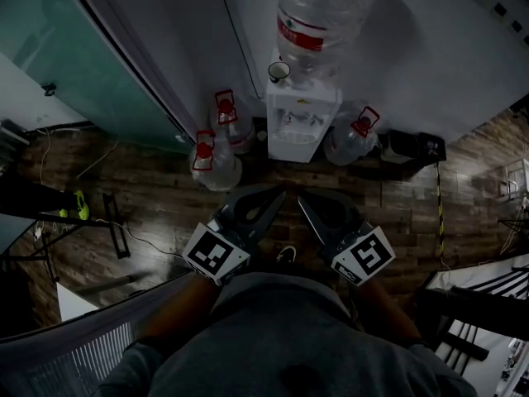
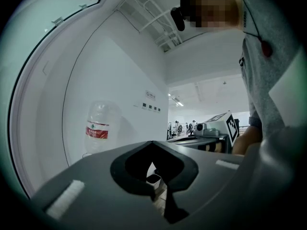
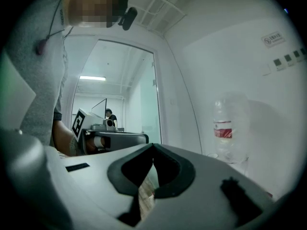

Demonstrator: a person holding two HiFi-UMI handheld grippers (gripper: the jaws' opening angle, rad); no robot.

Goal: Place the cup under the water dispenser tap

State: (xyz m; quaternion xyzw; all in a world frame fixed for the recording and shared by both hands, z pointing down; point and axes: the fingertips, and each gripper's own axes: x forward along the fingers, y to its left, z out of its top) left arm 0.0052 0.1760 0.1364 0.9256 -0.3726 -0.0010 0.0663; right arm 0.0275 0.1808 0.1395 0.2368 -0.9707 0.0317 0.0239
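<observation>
A white cup point(image 1: 279, 71) stands on top of the white water dispenser point(image 1: 289, 139), beside the big clear bottle point(image 1: 318, 15) with a red label. The dispenser is against the white wall, its taps facing me. Both grippers are held low in front of me, well short of the dispenser, and point toward it. The left gripper point(image 1: 279, 195) and the right gripper point(image 1: 302, 201) are shut with nothing between their jaws. The bottle point(image 2: 98, 126) shows at the left in the left gripper view, above that gripper point(image 2: 152, 143). In the right gripper view the bottle point(image 3: 229, 128) stands right of that gripper point(image 3: 153, 145).
Three spare water jugs with red handles sit on the wood floor around the dispenser: two at its left point(image 1: 216, 162) point(image 1: 231, 122), one at its right point(image 1: 354, 137). A black box point(image 1: 411, 145) lies further right. A glass partition point(image 1: 74, 64) runs along the left, a black stand point(image 1: 111, 226) below it.
</observation>
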